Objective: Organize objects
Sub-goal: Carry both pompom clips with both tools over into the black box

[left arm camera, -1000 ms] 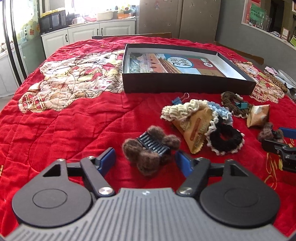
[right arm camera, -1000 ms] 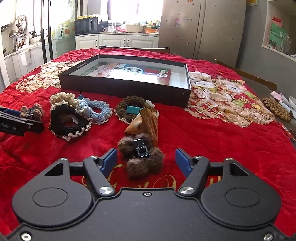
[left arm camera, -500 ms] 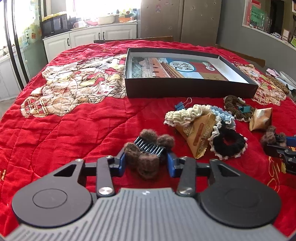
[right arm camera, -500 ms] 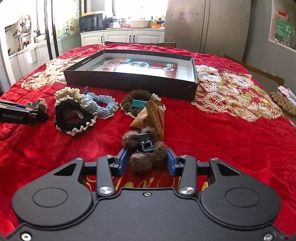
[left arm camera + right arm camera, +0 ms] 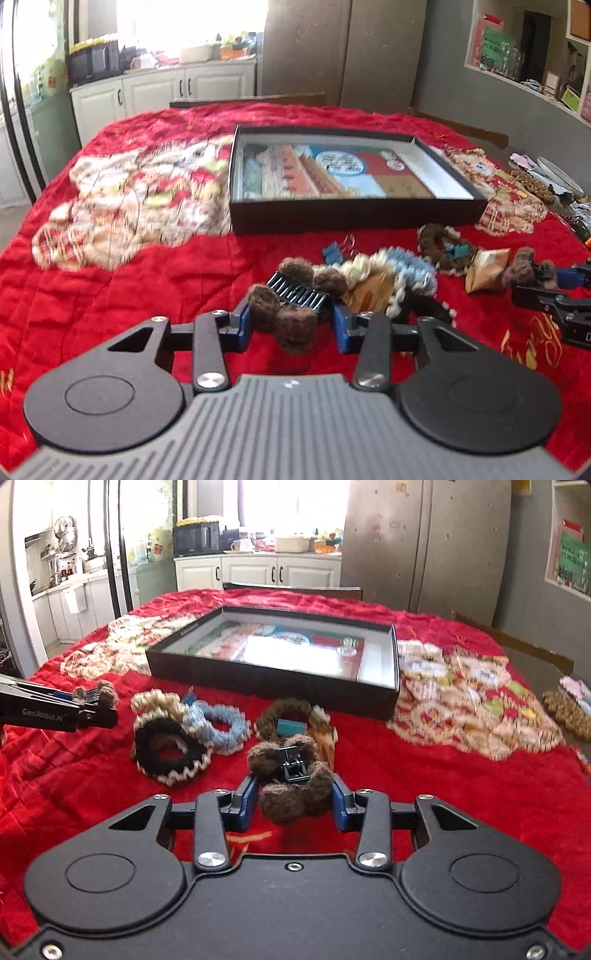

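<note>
Both jaws clamp fuzzy brown hair clips (image 5: 291, 302) (image 5: 291, 779), angled downward.

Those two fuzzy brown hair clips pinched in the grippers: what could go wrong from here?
1. The left gripper pinches its fuzzy brown hair clip by soft pom-poms, so it might slip out.
2. The right gripper also squeezes fluff on its clip; the grip could shift on the way.
3. The black box has raised walls; a low carry might snag a dangling clip on the rim.
</note>
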`<control>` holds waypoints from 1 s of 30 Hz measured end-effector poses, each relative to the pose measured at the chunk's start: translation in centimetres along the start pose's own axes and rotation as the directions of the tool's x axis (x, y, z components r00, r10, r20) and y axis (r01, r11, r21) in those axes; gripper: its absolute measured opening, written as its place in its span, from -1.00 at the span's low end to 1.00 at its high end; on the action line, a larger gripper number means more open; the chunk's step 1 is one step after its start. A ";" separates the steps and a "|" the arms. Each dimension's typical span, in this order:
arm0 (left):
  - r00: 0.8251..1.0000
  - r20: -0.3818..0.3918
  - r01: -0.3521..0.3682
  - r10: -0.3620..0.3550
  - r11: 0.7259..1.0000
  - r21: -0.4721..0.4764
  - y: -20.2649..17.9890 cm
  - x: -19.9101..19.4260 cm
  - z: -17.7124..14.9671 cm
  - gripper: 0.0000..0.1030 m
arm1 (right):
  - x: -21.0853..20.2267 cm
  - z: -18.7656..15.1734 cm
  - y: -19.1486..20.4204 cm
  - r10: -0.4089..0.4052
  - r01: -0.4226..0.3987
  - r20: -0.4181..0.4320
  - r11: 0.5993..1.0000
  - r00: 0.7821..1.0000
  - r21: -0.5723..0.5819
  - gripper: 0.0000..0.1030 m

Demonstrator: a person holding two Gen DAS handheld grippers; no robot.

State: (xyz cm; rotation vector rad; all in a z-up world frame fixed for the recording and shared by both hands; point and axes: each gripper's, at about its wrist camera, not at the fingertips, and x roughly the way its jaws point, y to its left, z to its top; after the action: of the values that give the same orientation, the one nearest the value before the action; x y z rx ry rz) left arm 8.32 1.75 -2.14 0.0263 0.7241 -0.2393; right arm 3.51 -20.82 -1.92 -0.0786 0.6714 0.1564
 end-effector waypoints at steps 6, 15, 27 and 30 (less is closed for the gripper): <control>0.999 0.047 -0.005 0.002 0.999 0.048 -0.6 0.1 2.8 -0.11 | -0.1 3.0 -0.5 -0.025 0.026 0.060 0.999 0.998 -0.027 -0.26; 0.996 0.082 -0.042 0.036 0.997 0.069 -0.9 2.9 7.0 -0.11 | 1.8 8.6 -2.0 -0.049 0.053 0.120 0.998 0.992 -0.031 -0.25; 0.994 0.082 -0.073 0.068 0.996 0.059 -1.1 8.7 11.5 -0.10 | 9.1 13.5 -1.6 -0.062 0.069 0.111 0.996 0.992 -0.060 -0.25; 0.995 0.071 -0.077 0.074 0.996 0.048 -1.1 10.5 12.4 -0.09 | 11.0 14.2 -1.5 -0.080 0.088 0.117 0.994 0.990 -0.067 -0.25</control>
State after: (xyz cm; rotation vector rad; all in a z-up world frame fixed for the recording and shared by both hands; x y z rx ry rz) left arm 23.69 -2.78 0.29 0.0930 0.6472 -0.1851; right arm 20.94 -19.29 2.35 -0.1657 0.5474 0.1033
